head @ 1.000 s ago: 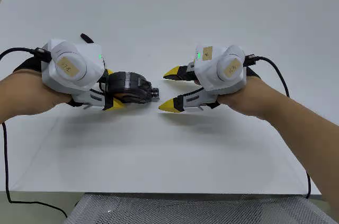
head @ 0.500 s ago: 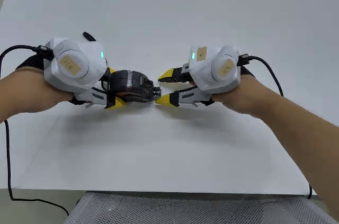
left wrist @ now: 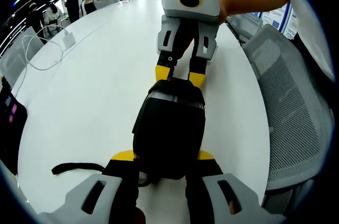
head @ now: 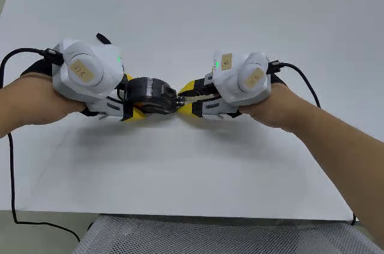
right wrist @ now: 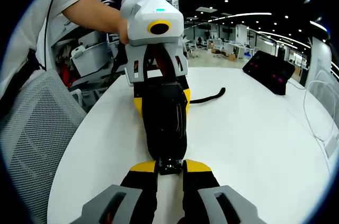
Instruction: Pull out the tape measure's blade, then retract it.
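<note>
Left side: black cable [head: 8, 164] ran off the front table edge from the left gripper [head: 128, 96], held in the person's left hand [head: 36, 101]. Its jaws were clamped across the rear of the tape measure [head: 150, 94], one yellow tip on each flank of the black case, as seen in the left gripper view. The case sat low over the white table [head: 240, 26], about mid-width and near the front edge; couldn't tell whether it touched the surface. A black wrist strap [right wrist: 209, 96] trailed from the case's rear onto the tabletop. The case mouth pointed at the right gripper [head: 185, 101]. The blade hook [right wrist: 170, 166] stuck out just past the mouth, and the right gripper view showed it pinched between that gripper's two yellow tips, jaws nearly together around it. Almost no blade was exposed, and the two grippers were nearly nose to nose with only the case between them. The right hand [head: 270, 107] gripped from the far side, its cable [head: 307, 83] looping away rightwards. A grey mesh chair [head: 210, 237] sat below the table edge.
</note>
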A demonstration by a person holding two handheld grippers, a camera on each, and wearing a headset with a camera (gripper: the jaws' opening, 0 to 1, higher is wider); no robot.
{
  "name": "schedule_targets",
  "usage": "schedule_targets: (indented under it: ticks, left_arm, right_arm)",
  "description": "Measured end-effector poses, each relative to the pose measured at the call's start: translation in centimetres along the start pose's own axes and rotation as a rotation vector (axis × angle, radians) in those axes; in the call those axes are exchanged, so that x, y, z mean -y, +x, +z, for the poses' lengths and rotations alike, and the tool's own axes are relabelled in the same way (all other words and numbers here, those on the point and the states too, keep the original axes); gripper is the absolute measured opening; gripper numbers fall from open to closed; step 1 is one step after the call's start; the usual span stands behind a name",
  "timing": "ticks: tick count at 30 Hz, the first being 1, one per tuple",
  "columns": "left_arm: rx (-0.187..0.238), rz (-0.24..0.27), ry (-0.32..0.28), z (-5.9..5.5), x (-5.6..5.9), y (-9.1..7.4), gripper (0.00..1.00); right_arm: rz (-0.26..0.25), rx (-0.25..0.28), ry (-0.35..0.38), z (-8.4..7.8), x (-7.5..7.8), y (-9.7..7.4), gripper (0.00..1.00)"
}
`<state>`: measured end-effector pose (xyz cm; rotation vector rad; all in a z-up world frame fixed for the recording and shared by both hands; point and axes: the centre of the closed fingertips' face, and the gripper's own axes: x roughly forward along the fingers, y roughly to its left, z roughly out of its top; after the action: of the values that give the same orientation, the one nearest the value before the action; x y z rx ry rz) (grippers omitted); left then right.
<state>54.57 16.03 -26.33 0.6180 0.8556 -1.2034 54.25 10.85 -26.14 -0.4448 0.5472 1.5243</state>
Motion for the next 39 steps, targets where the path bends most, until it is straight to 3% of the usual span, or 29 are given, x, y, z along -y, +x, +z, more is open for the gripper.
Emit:
schedule_targets:
  ticks: [39]
  left_arm:
    - [-0.004,-0.001,0.008,-0.17,-0.12,-0.10,0.29]
  right_arm:
    - [-0.003,-0.028,-0.008,-0.27,0.09,0.19,0.09]
